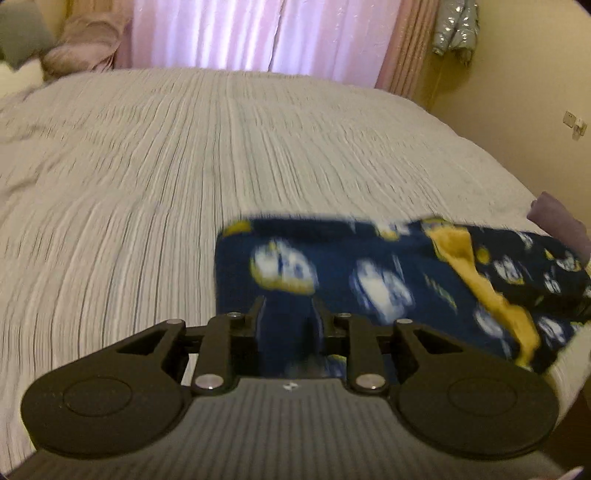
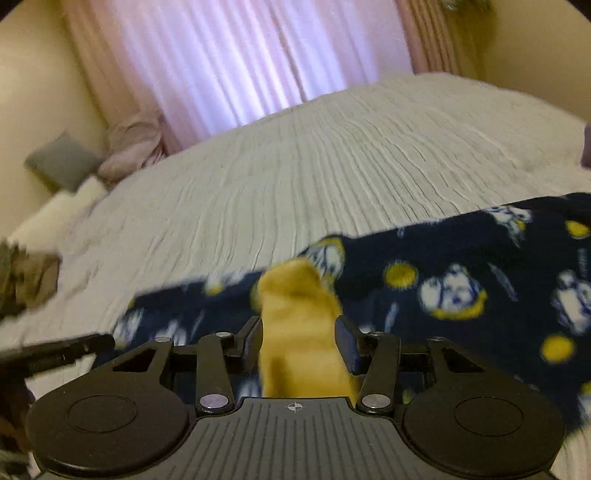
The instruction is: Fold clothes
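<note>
A navy fleece garment with white and yellow prints and a yellow lining lies on the near right part of the bed. My left gripper is shut on its navy left edge. In the right wrist view the same garment spreads to the right. My right gripper is shut on a bunched yellow fold of it. Both views are blurred by motion.
The bed has a ribbed white cover. Pink and grey pillows sit at its far left. Pink curtains hang behind. A purple item lies at the bed's right edge. A dark object shows at lower left.
</note>
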`<state>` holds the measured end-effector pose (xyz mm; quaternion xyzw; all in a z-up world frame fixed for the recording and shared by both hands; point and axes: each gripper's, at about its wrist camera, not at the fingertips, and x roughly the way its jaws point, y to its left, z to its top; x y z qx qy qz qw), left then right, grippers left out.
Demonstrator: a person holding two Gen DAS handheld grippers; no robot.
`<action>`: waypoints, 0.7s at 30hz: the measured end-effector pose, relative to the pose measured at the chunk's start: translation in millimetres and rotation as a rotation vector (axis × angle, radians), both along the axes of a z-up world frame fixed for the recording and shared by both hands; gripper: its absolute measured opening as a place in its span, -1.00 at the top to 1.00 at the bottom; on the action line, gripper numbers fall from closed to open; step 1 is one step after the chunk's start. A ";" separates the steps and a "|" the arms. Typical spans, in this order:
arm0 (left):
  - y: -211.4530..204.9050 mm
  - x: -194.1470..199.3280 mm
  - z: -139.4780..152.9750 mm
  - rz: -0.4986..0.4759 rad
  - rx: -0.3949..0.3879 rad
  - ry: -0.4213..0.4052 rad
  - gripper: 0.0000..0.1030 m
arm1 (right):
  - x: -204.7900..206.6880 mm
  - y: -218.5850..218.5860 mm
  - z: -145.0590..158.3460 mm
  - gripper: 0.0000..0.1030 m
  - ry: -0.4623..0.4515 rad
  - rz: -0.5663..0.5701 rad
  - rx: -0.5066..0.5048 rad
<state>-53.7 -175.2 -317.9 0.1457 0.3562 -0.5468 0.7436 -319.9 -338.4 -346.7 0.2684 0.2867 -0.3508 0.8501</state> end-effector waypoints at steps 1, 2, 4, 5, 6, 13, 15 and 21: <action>7.8 -3.4 -1.6 0.006 0.010 0.010 0.59 | -2.4 7.7 0.3 0.06 0.011 0.003 -0.004; 9.3 -6.9 -6.9 0.011 0.033 0.006 0.58 | -4.8 15.3 0.6 0.06 0.021 0.005 -0.007; 11.9 -12.9 -7.2 0.026 0.050 -0.003 0.59 | -9.6 30.7 1.1 0.06 0.043 0.011 -0.014; 13.2 -15.3 -2.6 0.036 0.045 -0.007 0.61 | -12.0 38.4 1.4 0.06 0.053 0.013 -0.018; 14.5 -17.8 2.1 0.046 0.040 -0.010 0.61 | -14.4 46.0 1.7 0.06 0.064 0.016 -0.021; 24.5 -49.1 3.1 0.045 0.107 -0.035 0.59 | -27.6 74.1 18.2 0.06 0.100 0.012 -0.081; 28.6 -60.1 7.3 0.056 0.120 -0.063 0.59 | -32.9 72.3 4.7 0.06 0.136 -0.015 -0.049; 39.2 -87.9 17.2 0.072 0.156 -0.112 0.42 | -70.1 88.3 20.8 0.06 0.103 -0.066 -0.041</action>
